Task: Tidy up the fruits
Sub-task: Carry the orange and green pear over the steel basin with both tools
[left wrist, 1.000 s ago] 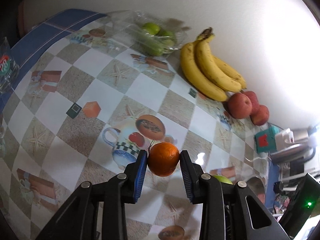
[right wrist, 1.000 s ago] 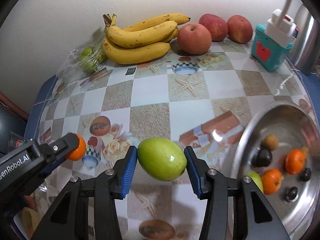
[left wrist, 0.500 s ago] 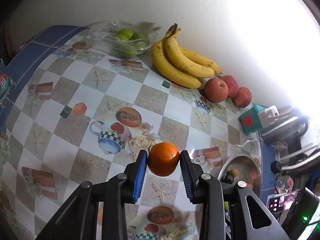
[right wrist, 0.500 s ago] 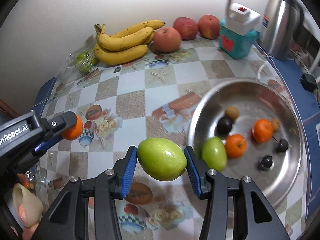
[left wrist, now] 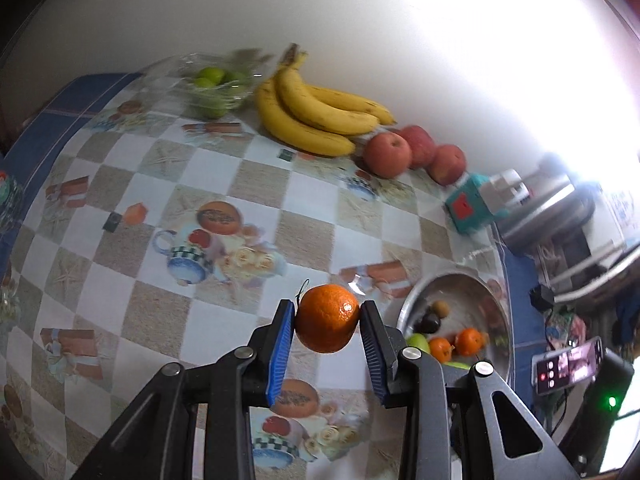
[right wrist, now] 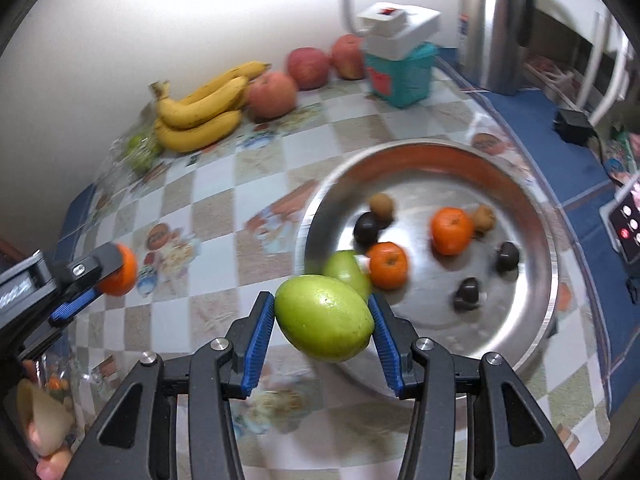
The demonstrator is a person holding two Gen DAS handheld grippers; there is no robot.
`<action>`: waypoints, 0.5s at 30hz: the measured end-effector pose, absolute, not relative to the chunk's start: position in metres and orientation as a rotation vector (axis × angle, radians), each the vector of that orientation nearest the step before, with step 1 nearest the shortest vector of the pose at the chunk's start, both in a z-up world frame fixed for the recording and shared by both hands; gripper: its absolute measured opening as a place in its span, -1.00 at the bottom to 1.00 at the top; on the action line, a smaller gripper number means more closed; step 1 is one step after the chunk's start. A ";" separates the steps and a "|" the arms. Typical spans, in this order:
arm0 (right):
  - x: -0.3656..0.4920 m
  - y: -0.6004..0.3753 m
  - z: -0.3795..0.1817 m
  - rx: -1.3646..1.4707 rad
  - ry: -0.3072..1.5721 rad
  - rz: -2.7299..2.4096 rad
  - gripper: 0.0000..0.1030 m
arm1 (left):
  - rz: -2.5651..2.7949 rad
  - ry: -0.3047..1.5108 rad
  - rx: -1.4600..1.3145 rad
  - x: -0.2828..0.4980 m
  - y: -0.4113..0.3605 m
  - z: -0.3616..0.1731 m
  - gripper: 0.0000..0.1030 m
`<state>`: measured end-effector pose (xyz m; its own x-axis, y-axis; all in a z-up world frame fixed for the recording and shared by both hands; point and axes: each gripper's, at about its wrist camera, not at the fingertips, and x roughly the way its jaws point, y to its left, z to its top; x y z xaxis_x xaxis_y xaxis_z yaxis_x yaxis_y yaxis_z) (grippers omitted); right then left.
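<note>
On the left, the left gripper [left wrist: 327, 320] is clamped on a small round orange mandarin [left wrist: 327, 318], carried in the air above the chequered oilcloth bench [left wrist: 168, 320], its blue ribbed pads pressing the fruit at opposite sides of its middle. It looks light, with a loose, soft peel that should give under pressure, so a gentle grip across the widest part suits it; the thin stem on top is no place to hold. To the right, the right gripper [right wrist: 323, 322] holds a smooth green oval fruit [right wrist: 324, 318] by its two ends, above the near rim of the wide shiny steel bowl [right wrist: 532, 216]. This one appears heavier, firm and waxy, likely to slip if pinched off-centre. The bowl already holds a green fruit, two mandarins and several small dark and brown pieces.
</note>
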<state>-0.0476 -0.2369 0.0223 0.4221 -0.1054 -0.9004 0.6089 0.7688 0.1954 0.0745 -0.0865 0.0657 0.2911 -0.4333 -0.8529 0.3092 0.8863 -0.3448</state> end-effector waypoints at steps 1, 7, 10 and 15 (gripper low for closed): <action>-0.051 -0.242 0.022 0.555 1.047 -0.491 -0.03 | -0.519 1.178 -0.113 0.071 -0.093 0.067 -0.30; -0.073 -0.273 0.016 0.618 1.050 -0.569 -0.03 | -0.638 1.209 -0.067 0.051 -0.132 0.066 -0.30; -0.080 -0.279 0.013 0.624 1.065 -0.590 -0.03 | -0.682 1.230 -0.042 0.042 -0.149 0.061 -0.30; -0.087 -0.285 0.002 0.640 1.104 -0.596 -0.03 | -0.730 1.292 -0.014 0.032 -0.171 0.045 -0.30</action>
<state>-0.0865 -0.2847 0.0016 0.3350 -0.1190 -0.9347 0.7159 0.6770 0.1704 0.0321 -0.1706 0.0445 0.0871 -0.4973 -0.8632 0.4826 0.7791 -0.4002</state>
